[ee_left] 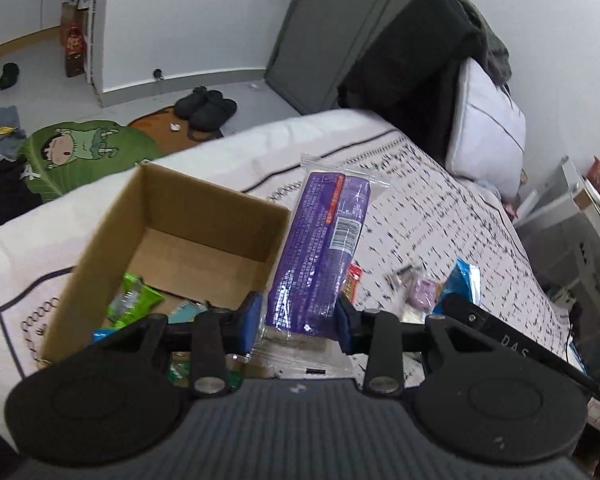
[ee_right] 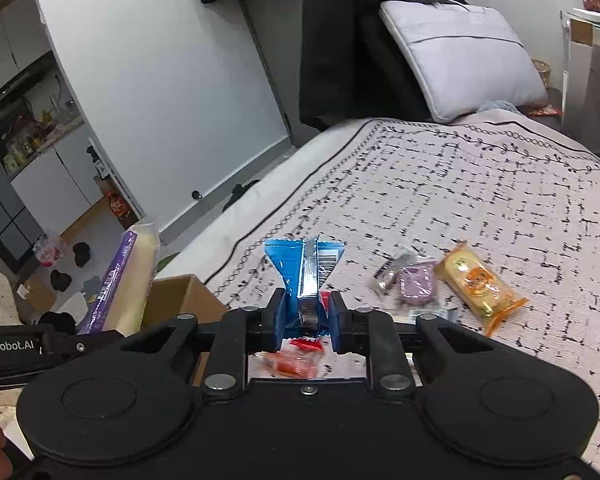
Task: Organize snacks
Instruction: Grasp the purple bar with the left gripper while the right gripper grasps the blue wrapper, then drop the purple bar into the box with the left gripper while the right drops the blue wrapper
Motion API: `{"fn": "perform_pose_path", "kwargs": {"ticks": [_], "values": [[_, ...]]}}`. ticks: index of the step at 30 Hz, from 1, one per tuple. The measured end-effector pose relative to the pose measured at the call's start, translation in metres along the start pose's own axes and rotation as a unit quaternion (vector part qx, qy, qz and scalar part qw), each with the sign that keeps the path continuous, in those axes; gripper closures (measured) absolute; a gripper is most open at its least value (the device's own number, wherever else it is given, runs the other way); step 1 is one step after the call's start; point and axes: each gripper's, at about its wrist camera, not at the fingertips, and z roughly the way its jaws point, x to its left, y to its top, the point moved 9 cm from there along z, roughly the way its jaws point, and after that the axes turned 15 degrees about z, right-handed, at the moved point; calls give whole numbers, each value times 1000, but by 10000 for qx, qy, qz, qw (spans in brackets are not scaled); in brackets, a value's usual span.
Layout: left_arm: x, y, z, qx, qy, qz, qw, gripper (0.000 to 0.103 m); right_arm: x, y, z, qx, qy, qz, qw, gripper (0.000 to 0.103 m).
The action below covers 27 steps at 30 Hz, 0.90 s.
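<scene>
The open brown cardboard box point(ee_left: 172, 236) on the patterned white bedspread point(ee_right: 480, 200) already holds a few snacks at its near end: a green foil packet point(ee_left: 130, 300) and some teal-wrapped pieces beside it. The far half of its floor is bare.

2 items are in the air. The left gripper point(ee_left: 298, 318) is clamped on the lower end of a long purple plastic-wrapped snack pack point(ee_left: 320, 248), which juts forward and up from the blue pads, just right of the box's right wall and not yet over the opening. The right gripper point(ee_right: 304, 318) has its pads pinched together on a small blue foil packet point(ee_right: 304, 264), whose crimped top fans out above the jaws.

Still loose on the bedspread, right of the box: an orange-and-cream wrapped cake point(ee_right: 480, 288), a clear packet with a mauve sweet point(ee_right: 414, 280), and a red-orange wrapped sweet point(ee_right: 296, 362) lying under the right gripper. Judging by this, the sorting is perhaps half done, with both held packets and at least 3 loose pieces left to box.
</scene>
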Motion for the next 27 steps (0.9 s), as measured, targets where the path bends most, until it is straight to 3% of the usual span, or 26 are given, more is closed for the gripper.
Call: {"fn": "perform_pose_path", "kwargs": {"ticks": [19,27], "values": [[77,-7,-16,32,559,-731,9957,66,83,-33,12,367,782,-375,9956,85],[96,-10,-11,86,552,-860,9947,65,107,-47,23,530,926,-504,9930,85]]}}
